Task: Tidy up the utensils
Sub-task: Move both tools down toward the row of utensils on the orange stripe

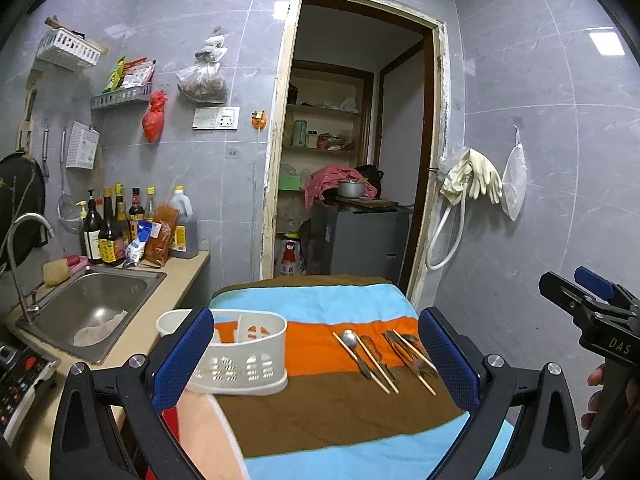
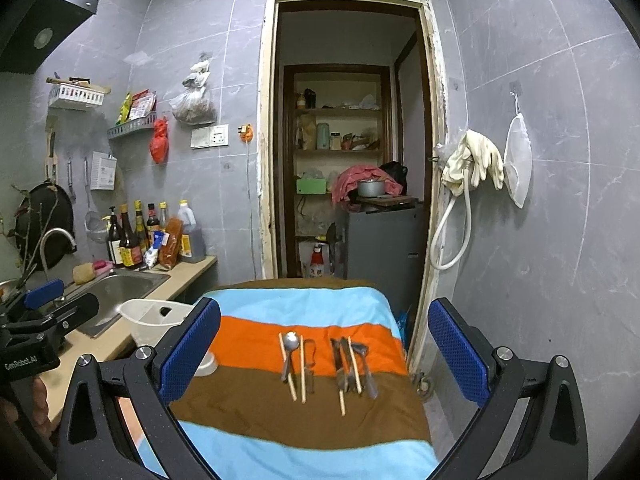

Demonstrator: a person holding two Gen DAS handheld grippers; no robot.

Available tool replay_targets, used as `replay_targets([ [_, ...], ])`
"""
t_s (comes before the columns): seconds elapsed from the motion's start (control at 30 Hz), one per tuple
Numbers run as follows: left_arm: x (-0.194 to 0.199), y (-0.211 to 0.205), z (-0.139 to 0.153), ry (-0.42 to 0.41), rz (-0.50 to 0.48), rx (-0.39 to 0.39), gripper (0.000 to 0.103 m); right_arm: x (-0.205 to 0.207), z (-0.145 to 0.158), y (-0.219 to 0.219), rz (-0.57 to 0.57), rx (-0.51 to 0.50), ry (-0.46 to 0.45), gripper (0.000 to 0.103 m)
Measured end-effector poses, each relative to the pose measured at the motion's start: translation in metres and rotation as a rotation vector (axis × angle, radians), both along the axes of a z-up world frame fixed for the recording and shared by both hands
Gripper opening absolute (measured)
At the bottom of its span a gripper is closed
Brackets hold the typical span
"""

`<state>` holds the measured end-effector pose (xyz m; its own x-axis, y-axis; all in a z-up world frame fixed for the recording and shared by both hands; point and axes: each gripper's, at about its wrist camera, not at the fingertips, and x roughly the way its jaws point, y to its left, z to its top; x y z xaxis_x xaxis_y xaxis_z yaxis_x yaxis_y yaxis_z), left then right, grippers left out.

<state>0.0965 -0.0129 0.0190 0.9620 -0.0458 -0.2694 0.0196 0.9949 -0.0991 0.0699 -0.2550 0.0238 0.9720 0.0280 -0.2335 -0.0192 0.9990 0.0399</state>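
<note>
Utensils lie in a row on a striped cloth (image 1: 320,408) over a small table: a metal spoon (image 1: 351,340) (image 2: 291,345), wooden chopsticks (image 1: 376,364) (image 2: 303,368) and dark forks or knives (image 1: 408,354) (image 2: 352,364). A white slotted utensil holder (image 1: 244,354) stands on the cloth to their left; in the right wrist view it (image 2: 156,318) is partly behind a finger. My left gripper (image 1: 316,364) is open and empty, above the cloth's near part. My right gripper (image 2: 324,356) is open and empty, facing the utensils. Each gripper shows at the other view's edge.
A steel sink (image 1: 92,304) with a tap (image 1: 28,232) sits in a counter to the left, with sauce bottles (image 1: 116,228) behind it. An open doorway (image 1: 356,140) is behind the table. Rubber gloves (image 1: 476,176) and a hose hang on the right wall.
</note>
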Motion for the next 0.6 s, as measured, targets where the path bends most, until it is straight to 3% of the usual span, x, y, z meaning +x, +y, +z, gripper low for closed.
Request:
replay_targets([
  [0.3,0.077,-0.031,-0.012,0.034,0.023,-0.003,0.103,0.088,-0.012,-0.032,0.006,-0.023,0.047,0.102],
  [0.6,0.158,-0.061,-0.046,0.139,0.06,-0.008,0.103,0.191,-0.056,-0.066,0.042,-0.009,0.189,0.102],
])
